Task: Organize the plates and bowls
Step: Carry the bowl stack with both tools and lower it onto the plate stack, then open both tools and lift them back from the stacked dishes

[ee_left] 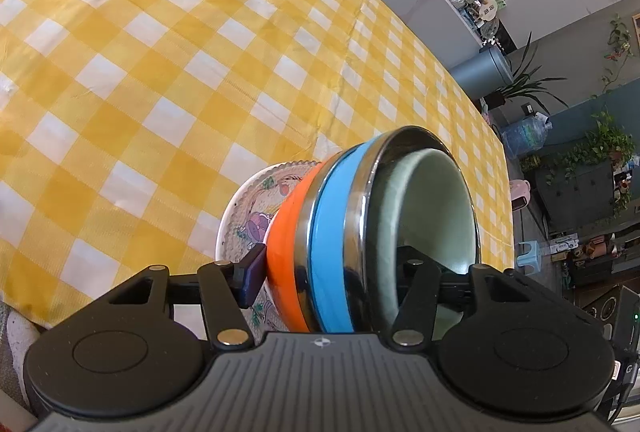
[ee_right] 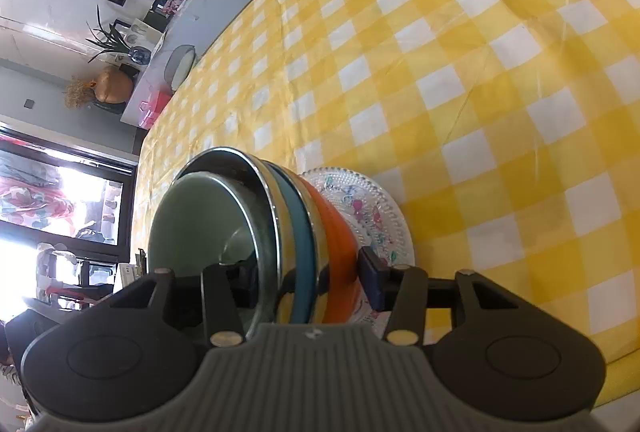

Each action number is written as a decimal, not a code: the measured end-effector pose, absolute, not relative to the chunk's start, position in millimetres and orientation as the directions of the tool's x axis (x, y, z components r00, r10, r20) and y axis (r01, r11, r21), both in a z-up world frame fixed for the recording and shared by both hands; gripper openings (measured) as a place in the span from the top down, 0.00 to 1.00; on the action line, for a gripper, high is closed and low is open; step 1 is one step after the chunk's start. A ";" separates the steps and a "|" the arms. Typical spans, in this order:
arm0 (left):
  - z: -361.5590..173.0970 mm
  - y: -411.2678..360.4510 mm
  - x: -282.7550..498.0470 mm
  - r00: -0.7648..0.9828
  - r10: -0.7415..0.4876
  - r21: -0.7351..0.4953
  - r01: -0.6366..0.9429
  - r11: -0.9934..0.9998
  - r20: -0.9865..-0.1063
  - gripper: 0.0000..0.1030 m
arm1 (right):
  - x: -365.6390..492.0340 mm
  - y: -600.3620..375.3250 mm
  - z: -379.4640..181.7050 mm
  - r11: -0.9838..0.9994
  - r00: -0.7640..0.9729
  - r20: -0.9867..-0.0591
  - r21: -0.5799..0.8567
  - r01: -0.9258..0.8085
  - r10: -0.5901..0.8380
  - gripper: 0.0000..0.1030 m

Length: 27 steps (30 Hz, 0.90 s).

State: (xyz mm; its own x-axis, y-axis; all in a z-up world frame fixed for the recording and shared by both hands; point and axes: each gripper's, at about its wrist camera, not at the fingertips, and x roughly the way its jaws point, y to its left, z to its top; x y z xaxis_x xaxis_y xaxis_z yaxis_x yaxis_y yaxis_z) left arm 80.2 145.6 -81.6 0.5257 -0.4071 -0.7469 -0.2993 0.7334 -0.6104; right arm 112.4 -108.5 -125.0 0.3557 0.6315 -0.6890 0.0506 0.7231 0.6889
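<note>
Sitting between both claws: nested bowls (ee_left: pixel 360 232).

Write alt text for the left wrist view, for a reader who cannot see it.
The left gripper straddles a nested stack: an orange bowl, a blue bowl and a pale green bowl innermost, on a patterned plate. One finger sits outside the orange bowl, the other inside the green one. A yellow checked tablecloth fills the background.
</note>
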 end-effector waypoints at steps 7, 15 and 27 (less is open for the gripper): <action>-79.8 144.1 80.7 0.516 -0.382 -0.586 -0.320 0.745 -0.767 0.40 | 109.8 -107.3 -120.6 0.728 0.364 -0.685 0.686 0.029 0.631 0.46; -60.2 139.7 80.0 0.546 -0.314 -0.527 -0.290 0.799 -0.777 0.32 | 109.2 -110.2 -117.7 0.728 0.377 -0.684 0.685 0.036 0.625 0.29; -4.7 137.2 58.5 0.650 -0.233 -0.483 -0.235 0.843 -0.724 0.32 | 84.6 -133.4 -76.7 0.758 0.487 -0.662 0.652 -0.001 0.570 0.22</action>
